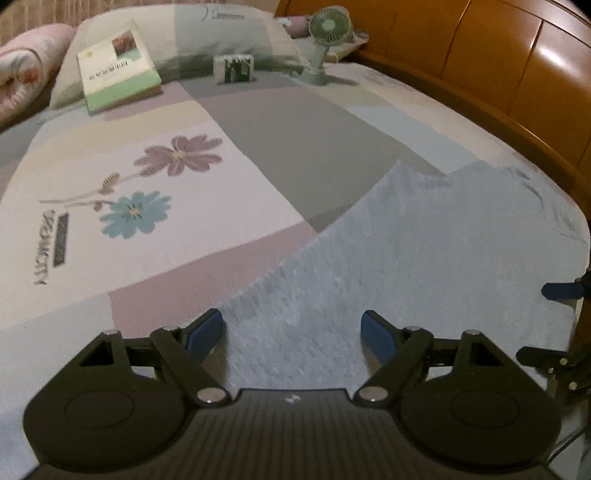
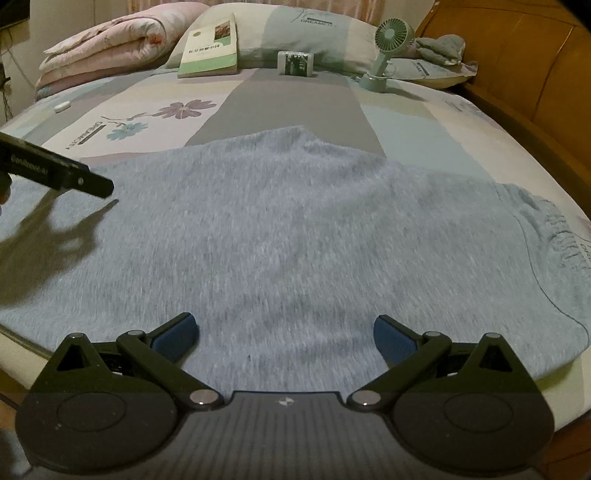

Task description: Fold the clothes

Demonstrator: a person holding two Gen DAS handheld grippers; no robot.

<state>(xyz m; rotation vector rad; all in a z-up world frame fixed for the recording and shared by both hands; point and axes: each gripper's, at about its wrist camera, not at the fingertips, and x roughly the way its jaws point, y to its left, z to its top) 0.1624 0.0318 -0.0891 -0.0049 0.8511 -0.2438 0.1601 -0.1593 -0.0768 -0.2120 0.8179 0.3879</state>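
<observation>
A light blue-grey fleece garment [image 2: 295,229] lies spread flat on the bed, its elastic waistband [image 2: 554,236] bunched at the right. In the left wrist view the same garment [image 1: 424,258] fills the lower right. My left gripper [image 1: 293,332] hovers open over the garment's near left edge, nothing between its blue pads. My right gripper [image 2: 286,338] is open above the garment's near edge, also holding nothing. The left gripper's black body [image 2: 55,173] shows at the left in the right wrist view. The right gripper's blue fingertip [image 1: 557,290] pokes in at the right edge of the left wrist view.
The bed sheet [image 1: 184,184] has pastel patches and printed flowers. At the head lie a pillow [image 2: 295,33], a green-and-white book [image 1: 118,70], a small box [image 1: 233,68], a green desk fan [image 1: 325,40] and a rolled pink quilt [image 2: 110,40]. A wooden bed frame [image 1: 517,74] curves along the right.
</observation>
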